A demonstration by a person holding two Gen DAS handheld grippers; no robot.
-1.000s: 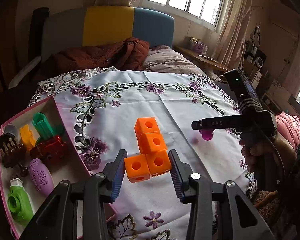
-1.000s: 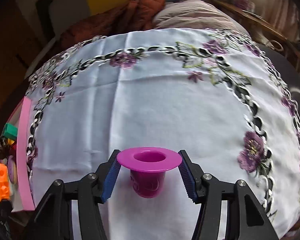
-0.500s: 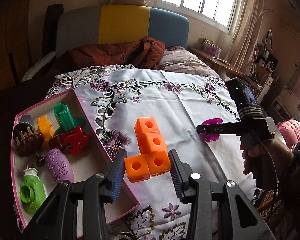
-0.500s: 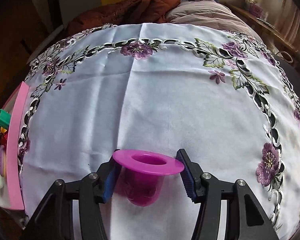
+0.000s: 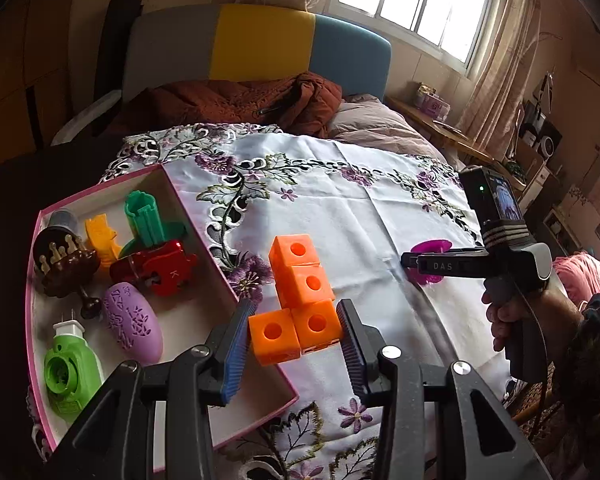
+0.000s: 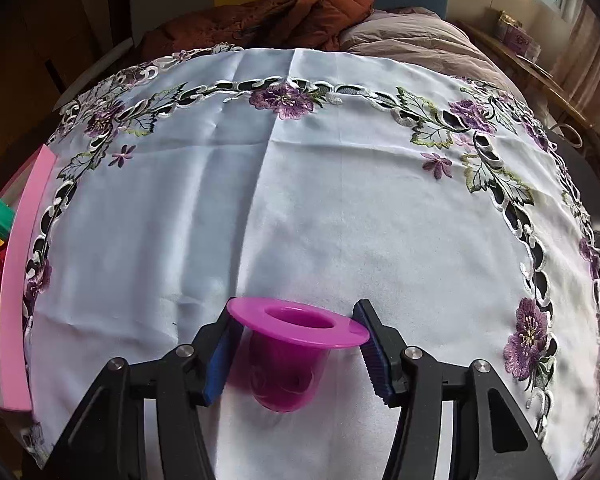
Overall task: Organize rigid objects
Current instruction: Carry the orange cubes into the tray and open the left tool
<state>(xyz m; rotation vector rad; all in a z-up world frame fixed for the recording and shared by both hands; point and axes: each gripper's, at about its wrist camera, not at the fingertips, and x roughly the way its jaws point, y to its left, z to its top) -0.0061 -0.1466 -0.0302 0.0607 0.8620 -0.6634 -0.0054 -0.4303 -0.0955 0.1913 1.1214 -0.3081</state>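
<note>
Red toy (image 5: pixel 156 270) reads "K".

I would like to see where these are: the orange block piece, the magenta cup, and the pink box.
orange block piece (image 5: pixel 306 282): left wrist view, on its middle cube.
magenta cup (image 6: pixel 296 322): right wrist view, on its wide rim.
pink box (image 5: pixel 204 212): left wrist view, on its right wall.

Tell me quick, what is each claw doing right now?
Left gripper: closed on the orange plastic block piece made of joined cubes.
Right gripper: closed on the magenta plastic cup with a wide rim.
</note>
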